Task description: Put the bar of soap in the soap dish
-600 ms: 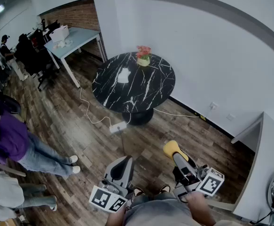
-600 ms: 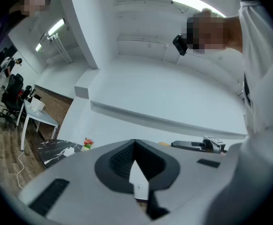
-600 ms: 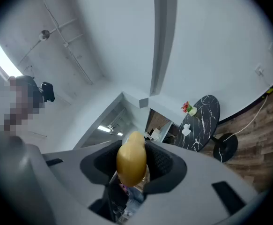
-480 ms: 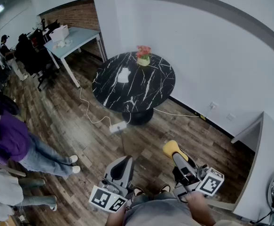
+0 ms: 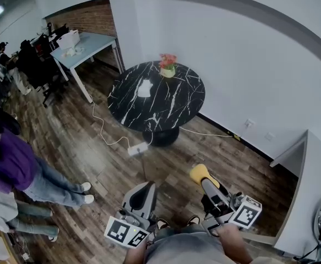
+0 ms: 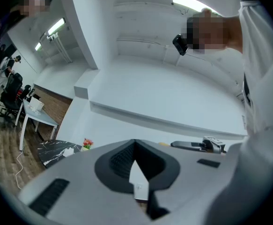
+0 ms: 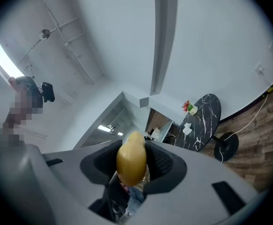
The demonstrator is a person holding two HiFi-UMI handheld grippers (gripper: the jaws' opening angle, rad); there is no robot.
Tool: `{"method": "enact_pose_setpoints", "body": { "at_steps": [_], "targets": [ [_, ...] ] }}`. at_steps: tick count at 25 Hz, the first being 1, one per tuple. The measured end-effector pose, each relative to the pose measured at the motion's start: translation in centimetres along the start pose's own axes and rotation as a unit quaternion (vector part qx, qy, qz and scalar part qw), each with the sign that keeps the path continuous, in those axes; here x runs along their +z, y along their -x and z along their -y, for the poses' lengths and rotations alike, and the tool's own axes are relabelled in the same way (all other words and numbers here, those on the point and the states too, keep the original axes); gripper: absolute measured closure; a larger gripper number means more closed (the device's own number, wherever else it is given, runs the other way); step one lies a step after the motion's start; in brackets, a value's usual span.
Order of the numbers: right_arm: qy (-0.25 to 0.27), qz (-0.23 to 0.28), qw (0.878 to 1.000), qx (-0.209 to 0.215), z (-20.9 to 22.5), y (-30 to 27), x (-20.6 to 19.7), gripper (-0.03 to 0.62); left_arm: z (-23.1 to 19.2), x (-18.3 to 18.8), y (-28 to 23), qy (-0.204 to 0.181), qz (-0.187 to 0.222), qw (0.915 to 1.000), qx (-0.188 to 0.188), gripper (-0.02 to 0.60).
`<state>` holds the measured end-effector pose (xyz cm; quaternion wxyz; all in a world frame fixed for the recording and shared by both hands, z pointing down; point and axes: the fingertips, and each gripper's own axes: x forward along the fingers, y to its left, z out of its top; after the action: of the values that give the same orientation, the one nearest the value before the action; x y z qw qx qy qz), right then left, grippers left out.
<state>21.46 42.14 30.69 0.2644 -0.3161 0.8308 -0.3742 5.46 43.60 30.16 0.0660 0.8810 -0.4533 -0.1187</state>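
Soap [image 7: 131, 165] pinched between right gripper [image 5: 205, 180] jaws, sticking out past tips. Left gripper [image 6: 135, 144] jaws pressed together, nothing between.

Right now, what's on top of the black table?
A flower pot near its far edge and a small white object, too small to identify. The whole tabletop shows, with nothing covering it.

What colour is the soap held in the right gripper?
Yellow. The bar of soap shows best in the right gripper view, between the jaws.
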Motion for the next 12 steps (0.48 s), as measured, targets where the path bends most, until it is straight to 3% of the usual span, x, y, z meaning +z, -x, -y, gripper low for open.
{"method": "enact_pose_setpoints", "body": {
  "at_steps": [12],
  "targets": [
    [0.0, 0.003, 1.0, 0.003, -0.9, -1.3, -1.3, 0.434, -1.4, 0.4, 1.1, 0.004, 0.003, 1.0, -0.006, 0.58]
  ]
}}
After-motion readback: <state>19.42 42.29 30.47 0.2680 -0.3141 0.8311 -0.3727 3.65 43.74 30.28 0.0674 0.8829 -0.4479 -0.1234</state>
